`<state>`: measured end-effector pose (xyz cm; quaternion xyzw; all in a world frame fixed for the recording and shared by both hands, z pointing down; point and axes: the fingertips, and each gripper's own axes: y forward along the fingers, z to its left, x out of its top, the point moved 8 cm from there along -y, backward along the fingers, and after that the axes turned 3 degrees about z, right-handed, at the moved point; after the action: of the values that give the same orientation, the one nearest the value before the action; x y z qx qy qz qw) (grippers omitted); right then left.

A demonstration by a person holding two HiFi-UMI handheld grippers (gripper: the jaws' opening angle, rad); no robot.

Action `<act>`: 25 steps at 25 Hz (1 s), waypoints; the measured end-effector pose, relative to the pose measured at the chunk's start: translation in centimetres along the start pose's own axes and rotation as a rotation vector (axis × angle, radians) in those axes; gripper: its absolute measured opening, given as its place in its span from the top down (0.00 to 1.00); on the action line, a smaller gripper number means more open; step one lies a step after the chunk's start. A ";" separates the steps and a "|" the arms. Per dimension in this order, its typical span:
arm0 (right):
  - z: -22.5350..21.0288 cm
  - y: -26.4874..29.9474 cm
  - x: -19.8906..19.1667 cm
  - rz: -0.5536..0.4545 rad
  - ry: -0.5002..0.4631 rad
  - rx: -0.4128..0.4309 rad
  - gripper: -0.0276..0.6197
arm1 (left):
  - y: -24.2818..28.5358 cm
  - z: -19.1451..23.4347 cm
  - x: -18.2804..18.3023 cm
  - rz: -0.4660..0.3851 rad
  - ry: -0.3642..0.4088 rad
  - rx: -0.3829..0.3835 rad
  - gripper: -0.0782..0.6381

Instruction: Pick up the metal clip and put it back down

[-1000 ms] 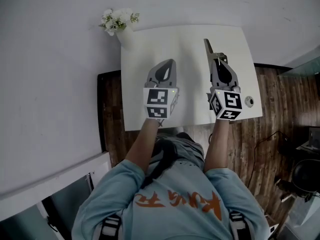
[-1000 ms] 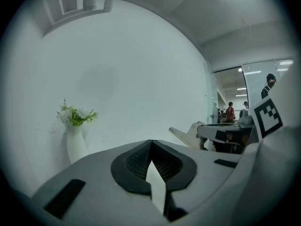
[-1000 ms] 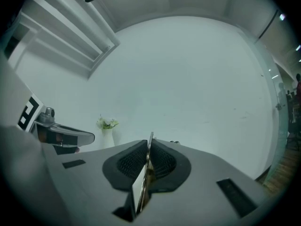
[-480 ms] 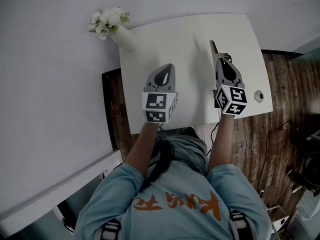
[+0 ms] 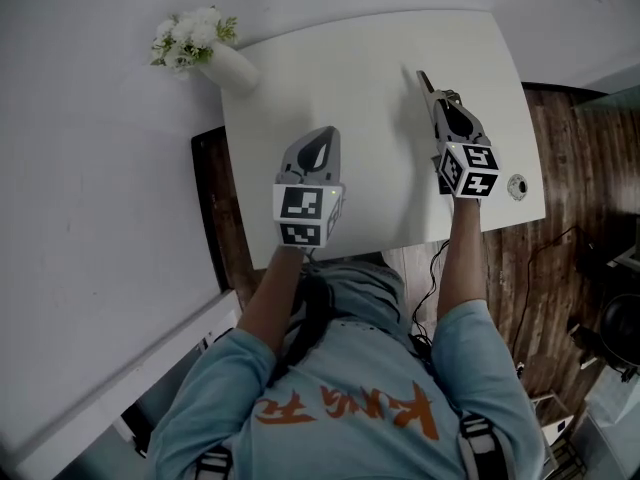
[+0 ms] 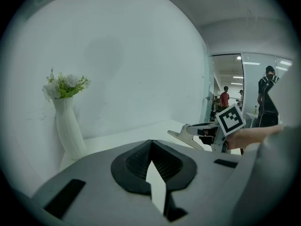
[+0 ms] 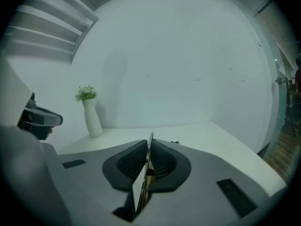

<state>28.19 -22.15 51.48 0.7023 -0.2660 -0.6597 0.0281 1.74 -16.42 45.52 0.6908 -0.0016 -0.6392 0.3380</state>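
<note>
In the head view my right gripper [image 5: 437, 98] hovers over the right half of the white table [image 5: 350, 68], with a thin metal clip [image 5: 424, 80] sticking out past its tips. The right gripper view shows the clip [image 7: 150, 142] as an upright metal strip pinched between the ribbed pads of that gripper [image 7: 148, 147]. My left gripper [image 5: 325, 133] sits over the table's near left part. Its jaws [image 6: 151, 145] meet at the tips with nothing between them. The right gripper [image 6: 197, 134] shows to its right, held above the tabletop.
A white vase [image 5: 225, 68] with white flowers [image 5: 185, 36] stands at the table's far left corner by the wall. A small round white object [image 5: 516, 188] lies near the table's right edge. Wooden floor lies to the right of the table. People stand far off behind glass [image 6: 225, 98].
My right gripper has moved forward over the table, away from the near edge, with the clip still in it. The left gripper has hardly moved. The head view has shifted.
</note>
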 end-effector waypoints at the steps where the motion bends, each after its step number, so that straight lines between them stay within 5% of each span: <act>1: -0.4 0.6 -0.1 0.005 0.008 0.007 0.91 | 0.2 0.2 -0.2 0.007 -0.001 0.001 0.87; 25: -4.4 8.2 -2.7 0.085 0.193 0.041 0.90 | 2.2 3.8 -1.9 0.081 -0.027 0.025 0.87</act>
<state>29.63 -29.48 57.76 0.7509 -0.3053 -0.5817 0.0672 -0.99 -19.03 48.44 0.6857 -0.0421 -0.6341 0.3549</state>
